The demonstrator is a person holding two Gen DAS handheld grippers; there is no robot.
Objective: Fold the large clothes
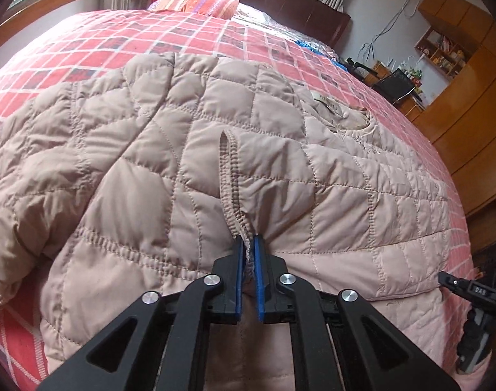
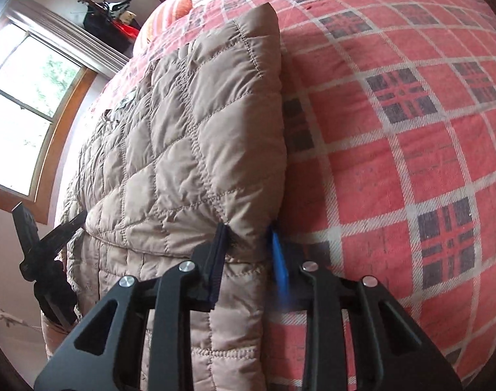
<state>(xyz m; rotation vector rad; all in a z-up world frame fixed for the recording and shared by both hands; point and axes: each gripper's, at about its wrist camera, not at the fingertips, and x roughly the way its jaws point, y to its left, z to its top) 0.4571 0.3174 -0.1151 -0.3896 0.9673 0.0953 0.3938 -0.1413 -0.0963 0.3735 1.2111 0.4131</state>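
Observation:
A beige quilted jacket [image 1: 189,123] lies spread on a bed with a red plaid cover [image 1: 94,45]. My left gripper [image 1: 249,244] is shut on an elastic-stitched sleeve cuff [image 1: 230,176] that lies across the jacket's body. In the right wrist view the jacket [image 2: 189,137] has a folded part with a corner lying between the fingers of my right gripper [image 2: 248,238]. Those fingers stand apart, and the blue pad [image 2: 279,260] is blurred. Each gripper also shows at the edge of the other's view: the right gripper [image 1: 469,290] and the left gripper [image 2: 46,254].
A striped pillow [image 1: 199,0] and a dark headboard [image 1: 280,3] lie at the bed's far end. Wooden cabinets [image 1: 469,104] and a cluttered desk [image 1: 394,81] stand to the right of the bed. A window [image 2: 29,97] is on the wall beyond the jacket.

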